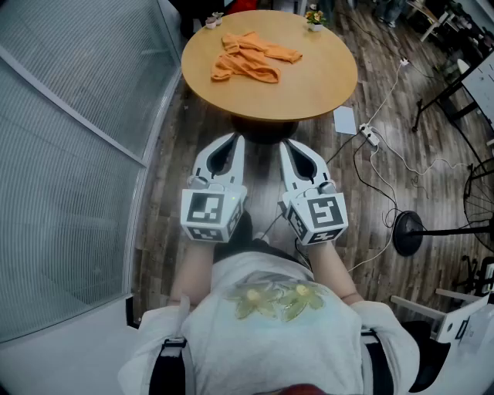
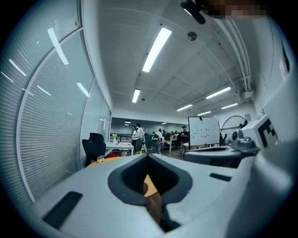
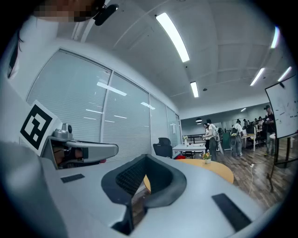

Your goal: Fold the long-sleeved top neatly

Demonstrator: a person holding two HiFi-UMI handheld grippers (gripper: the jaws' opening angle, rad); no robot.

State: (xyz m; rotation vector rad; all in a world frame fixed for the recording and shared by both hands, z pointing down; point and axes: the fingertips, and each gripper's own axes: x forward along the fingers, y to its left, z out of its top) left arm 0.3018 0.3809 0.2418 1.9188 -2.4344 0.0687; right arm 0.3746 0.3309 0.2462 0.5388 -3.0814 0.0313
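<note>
While the crumpled orange long-sleeved top (image 1: 251, 58) lies on the round, smooth wooden worktop (image 1: 324, 85), the grey left gripper (image 1: 230, 140) and right gripper (image 1: 289, 145) hang side by side well short of it above plank floor (image 1: 166, 185), jaws together on nothing; only the gripper views show distant people (image 2: 137, 135).

The long-sleeved top (image 1: 251, 58) sits bunched on the round table (image 1: 324, 85), too crumpled to tell sleeve from body. At the table's far rim, a potted plant (image 1: 313, 17) and some small white things (image 1: 212, 20) are too tiny to read. Under the table, the pedestal (image 1: 266, 129) shows only its near edge; the tabletop hides the rest. On the table's near side, the person's hands vanish behind the left gripper (image 1: 235, 137) and right gripper (image 1: 286, 143). Far beyond the table, in the right gripper view, people (image 3: 210, 135) are mere specks.
</note>
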